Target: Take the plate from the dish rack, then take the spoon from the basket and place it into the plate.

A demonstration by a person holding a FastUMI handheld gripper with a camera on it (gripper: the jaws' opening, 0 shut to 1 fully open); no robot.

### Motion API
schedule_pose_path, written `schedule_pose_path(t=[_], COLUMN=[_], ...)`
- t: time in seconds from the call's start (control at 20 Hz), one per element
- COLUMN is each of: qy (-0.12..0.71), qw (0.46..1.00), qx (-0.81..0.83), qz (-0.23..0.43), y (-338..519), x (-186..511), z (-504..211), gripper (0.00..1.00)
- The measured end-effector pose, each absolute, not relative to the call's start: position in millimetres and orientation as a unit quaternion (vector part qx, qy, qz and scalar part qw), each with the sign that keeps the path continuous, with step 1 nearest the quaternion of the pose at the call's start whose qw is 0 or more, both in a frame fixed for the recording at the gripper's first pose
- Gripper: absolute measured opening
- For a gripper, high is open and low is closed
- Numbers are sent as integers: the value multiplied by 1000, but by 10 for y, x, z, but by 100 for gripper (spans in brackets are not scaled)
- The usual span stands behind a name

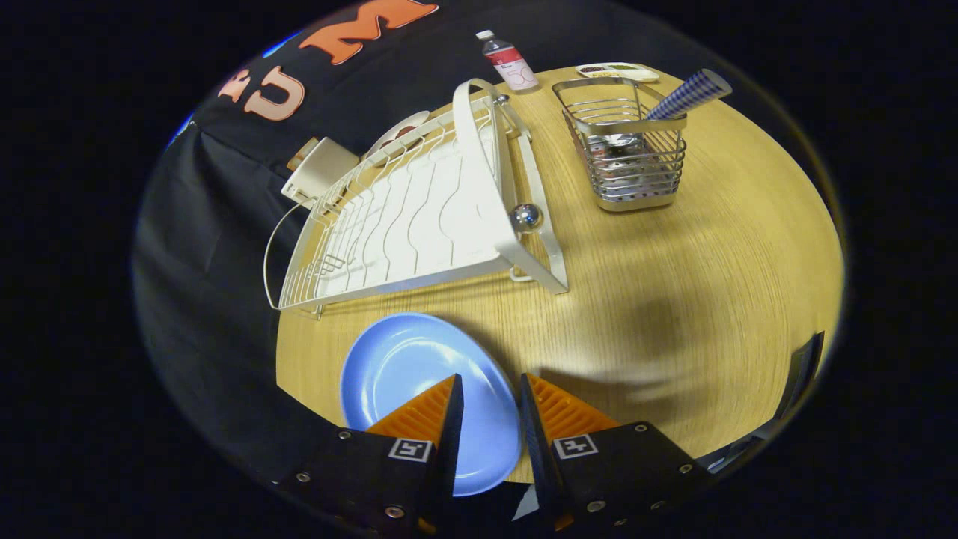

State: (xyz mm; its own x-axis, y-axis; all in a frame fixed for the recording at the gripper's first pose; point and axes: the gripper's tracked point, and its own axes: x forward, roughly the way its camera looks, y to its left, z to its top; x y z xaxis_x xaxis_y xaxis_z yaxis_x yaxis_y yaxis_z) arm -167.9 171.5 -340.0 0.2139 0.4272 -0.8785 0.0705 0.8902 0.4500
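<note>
plate (408,367) flat on table (673,299), hand-held gripper (490,389) tilted down above its rim, fingers parted

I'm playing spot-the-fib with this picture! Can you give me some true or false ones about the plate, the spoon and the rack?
1. The plate lies on the table. True.
2. The plate stands in the rack. False: the rack holds no plate; the plate is on the table in front of it.
3. The spoon is in the basket. True.
4. The gripper squeezes the spoon. False: its jaws are apart over the plate's edge, far from the spoon.
5. A bottle stands beyond the rack. True.
</note>
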Motion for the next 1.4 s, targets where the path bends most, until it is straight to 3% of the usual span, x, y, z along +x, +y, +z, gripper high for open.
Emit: schedule_pose_path(t=[0.15,0.4,0.8,0.95,1.05,1.2,1.3,1.4], qy=[578,475,352,331,316,308,307,313], qw=[781,862,934,943,949,951,951,949], qx=[210,165,47,12,-3,-9,22,41], qz=[108,69,30,19,16,2,19,29], y=[1593,1003,456,401,407,361,468,516], x=[-1474,-985,-336,-203,-118,-32,-19,17], z=[-3272,-2905,-2691,-2727,-2745,-2804,-2750,-2713], gripper=[49,77,82,73,60,30,16,13])
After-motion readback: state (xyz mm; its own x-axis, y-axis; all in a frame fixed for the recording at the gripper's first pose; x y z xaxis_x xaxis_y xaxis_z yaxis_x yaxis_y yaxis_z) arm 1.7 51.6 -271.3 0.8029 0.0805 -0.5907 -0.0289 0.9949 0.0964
